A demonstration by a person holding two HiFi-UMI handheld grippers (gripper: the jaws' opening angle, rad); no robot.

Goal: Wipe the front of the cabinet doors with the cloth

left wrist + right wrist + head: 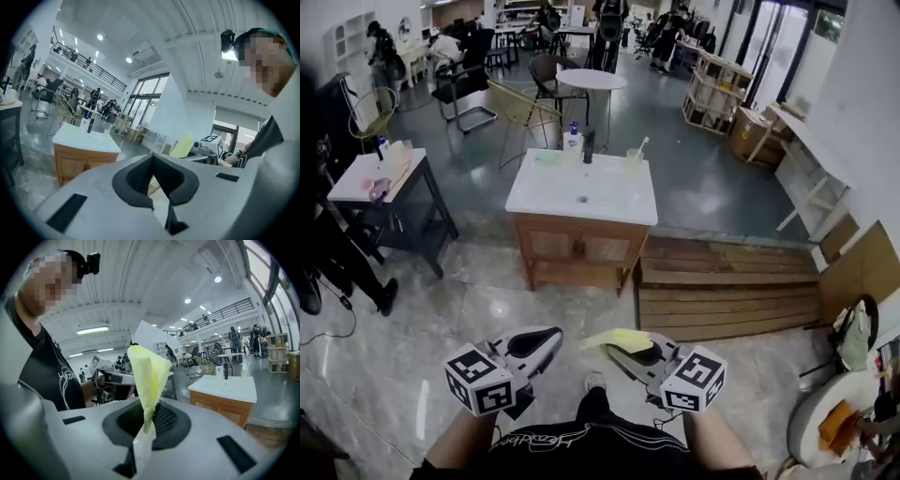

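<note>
Yellow cloth (147, 376) clamped in right tool (625, 351); left tool (546, 343) closed, empty. Both well short of cabinet (579, 255). Doors (551, 246) look unwiped, so the approach and whole wipe are left.

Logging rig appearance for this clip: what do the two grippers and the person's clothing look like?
The left gripper and right gripper have pale grey fingers lined with black textured pads, each with a cube of black-and-white square markers. The person wears a black top with white lettering.

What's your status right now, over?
Left tongs shut, empty. Right tongs shut on yellow cloth. Cabinet ahead, doors not yet reached. Nothing in the way.
</note>
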